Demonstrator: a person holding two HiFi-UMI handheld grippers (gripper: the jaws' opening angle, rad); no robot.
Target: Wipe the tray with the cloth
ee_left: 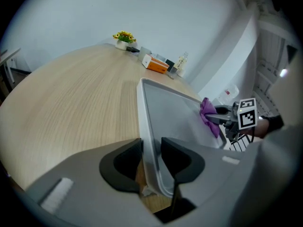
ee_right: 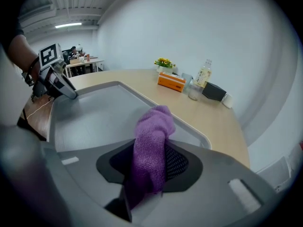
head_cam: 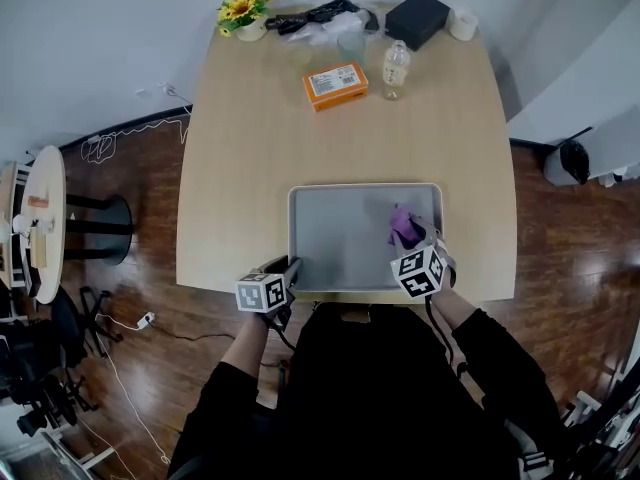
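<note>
Lower centre in head view, your right tool [head_cam: 410,240] covers the cloth's [head_cam: 403,223] near end; the orange box's [head_cam: 336,84] print is unreadably small.

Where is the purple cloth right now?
The purple cloth is clamped in the right tongs. In the head view it is over the right side of the grey tray, close to its right rim.

The tray [head_cam: 340,243] lies at the table's [head_cam: 250,148] near edge, cloth [head_cam: 404,225] in its right part, bottle [head_cam: 396,68] behind.

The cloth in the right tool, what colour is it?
Purple cloth, clearest in the right gripper view.
</note>
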